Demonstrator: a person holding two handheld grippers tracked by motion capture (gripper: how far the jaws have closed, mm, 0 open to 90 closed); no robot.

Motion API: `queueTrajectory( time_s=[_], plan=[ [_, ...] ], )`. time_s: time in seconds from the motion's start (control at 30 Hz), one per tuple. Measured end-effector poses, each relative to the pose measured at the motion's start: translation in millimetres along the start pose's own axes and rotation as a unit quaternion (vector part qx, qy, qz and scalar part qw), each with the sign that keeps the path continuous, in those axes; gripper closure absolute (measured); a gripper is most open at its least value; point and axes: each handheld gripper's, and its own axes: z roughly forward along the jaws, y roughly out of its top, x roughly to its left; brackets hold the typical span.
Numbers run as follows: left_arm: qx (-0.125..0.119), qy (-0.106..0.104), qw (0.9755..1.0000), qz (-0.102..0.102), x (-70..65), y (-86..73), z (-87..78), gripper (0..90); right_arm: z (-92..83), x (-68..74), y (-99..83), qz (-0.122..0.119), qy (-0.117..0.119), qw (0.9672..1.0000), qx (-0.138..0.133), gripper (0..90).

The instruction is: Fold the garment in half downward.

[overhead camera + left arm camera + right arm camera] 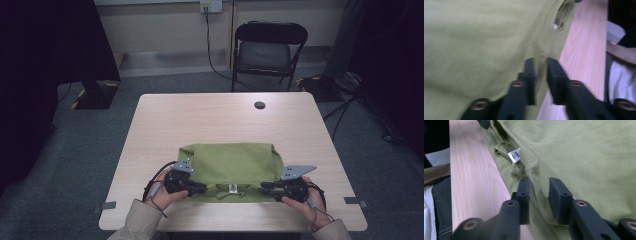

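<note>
High view, hands low, tongs (200,188) inward

Pale wooden table (220,125) bearing a folded green garment (227,167), probably a shirt

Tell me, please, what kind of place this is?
Probably a lab or recording room, not a home: a bare table on grey carpet, a folding chair by the wall, dark curtains, and cables on the floor.

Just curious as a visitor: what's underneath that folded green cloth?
The folded olive-green cloth garment lies flat on the light wooden table. Anything beneath or inside its folds is covered and cannot be seen.
</note>
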Motion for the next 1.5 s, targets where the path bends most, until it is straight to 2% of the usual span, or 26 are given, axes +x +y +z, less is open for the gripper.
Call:
queueTrajectory(
  time_s=[0.03,0.1,0.13,0.17,0.2,0.27,0.33,0.43,0.47,0.5,0.57,0.67,0.73,0.83,0.87,0.93,1.03,1.23,1.33,1.5],
  plan=[
    [0.003,0.0,1.0,0.003,-1.1,-1.1,-0.6,67.4,-0.8,0.1,-1.3,-0.001,0.001,1.0,0.002,68.3],
    [-0.002,0.014,0.9999,0.003,-1.5,-3.5,-3.6,54.4,-2.1,-0.4,-4.1,0.0,-0.004,1.0,0.003,63.0],
    [-0.001,0.014,0.9999,0.007,-0.9,-4.7,-5.6,52.8,-2.9,-0.6,-5.4,-0.001,-0.002,1.0,0.003,60.8],
    [-0.005,0.019,0.9998,0.002,0.0,-5.9,-7.6,50.1,-3.8,-0.6,-6.2,-0.001,0.001,1.0,0.003,56.1],
    [-0.007,0.024,0.9997,-0.005,1.1,-7.0,-9.2,44.2,-4.4,-0.7,-6.7,0.0,-0.004,1.0,0.002,47.7],
    [-0.013,0.041,0.999,-0.011,3.8,-9.0,-12.3,29.5,-6.2,-1.2,-7.3,0.004,0.001,1.0,0.001,38.4],
    [-0.021,0.055,0.9982,-0.009,6.7,-10.7,-14.3,18.5,-7.9,-0.9,-7.4,0.006,-0.003,1.0,-0.004,21.8],
    [-0.023,0.08,0.9965,-0.01,9.4,-12.6,-15.2,7.1,-10.2,-1.6,-7.5,0.007,-0.017,0.9998,-0.009,8.5],
    [-0.02,0.09,0.9957,-0.008,10.0,-13.3,-15.0,5.5,-10.4,-2.6,-7.5,0.01,-0.027,0.9996,-0.009,1.6],
    [-0.019,0.093,0.9955,0.0,10.8,-14.4,-15.0,2.6,-10.5,-3.6,-7.5,0.013,-0.033,0.9994,-0.005,0.0],
    [-0.023,0.1,0.9947,-0.003,13.0,-17.3,-15.2,1.7,-11.6,-6.1,-8.9,0.005,-0.043,0.9991,-0.002,0.3],
    [-0.015,0.11,0.9938,0.0,16.9,-23.0,-15.6,1.5,-12.8,-10.2,-11.8,0.003,-0.061,0.998,0.014,0.1],
    [-0.013,0.11,0.9939,-0.001,18.1,-25.0,-15.6,1.5,-13.4,-12.4,-14.7,0.002,-0.069,0.9973,0.025,0.3],
    [-0.004,0.113,0.9936,0.005,20.1,-30.4,-14.3,1.5,-14.5,-15.8,-19.0,0.005,-0.078,0.9965,0.03,0.4],
    [0.001,0.117,0.9931,0.013,21.5,-33.4,-13.9,1.5,-14.6,-16.8,-20.5,0.004,-0.082,0.996,0.034,0.5],
    [0.002,0.123,0.9923,0.015,22.9,-35.5,-14.8,1.6,-14.7,-19.2,-23.5,0.002,-0.092,0.9949,0.042,0.7],
    [0.007,0.132,0.9912,0.015,25.0,-38.8,-15.7,1.5,-15.6,-22.4,-27.4,0.005,-0.1,0.9939,0.047,0.8],
    [0.016,0.133,0.9909,0.014,27.0,-45.1,-15.5,1.5,-18.0,-25.4,-30.6,0.008,-0.103,0.9935,0.049,0.8],
    [0.016,0.134,0.9907,0.015,27.6,-47.0,-16.4,1.4,-17.6,-24.8,-31.3,0.002,-0.108,0.9923,0.06,0.7],
    [0.016,0.138,0.9899,0.029,28.1,-49.9,-16.8,0.1,-16.0,-23.1,-31.6,-0.01,-0.113,0.9908,0.073,0.0]
  ],
)
